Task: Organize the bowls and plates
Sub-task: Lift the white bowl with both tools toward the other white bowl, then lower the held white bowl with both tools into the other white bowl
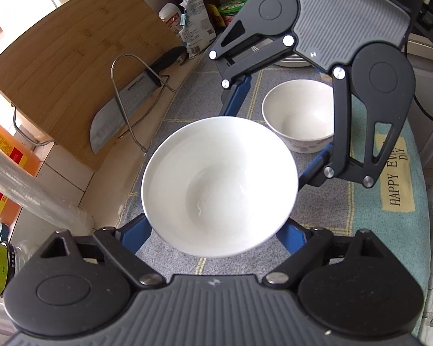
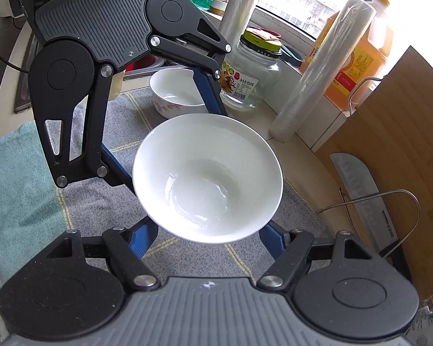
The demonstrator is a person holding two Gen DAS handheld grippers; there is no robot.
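Two tongs, left tongs and right tongs, cradle your white bowl from opposite sides; uneven motion could tip it onto the counter.

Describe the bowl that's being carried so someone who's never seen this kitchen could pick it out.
On the grey checked cloth beside the leaning chopping board, the left claw and right claw face each other. The bowl gripped between them is wide and plain white; the smaller bowl on the cloth has pink flowers outside.

Left claw and right claw facing each other, angled steeply downward, jaws spread partway
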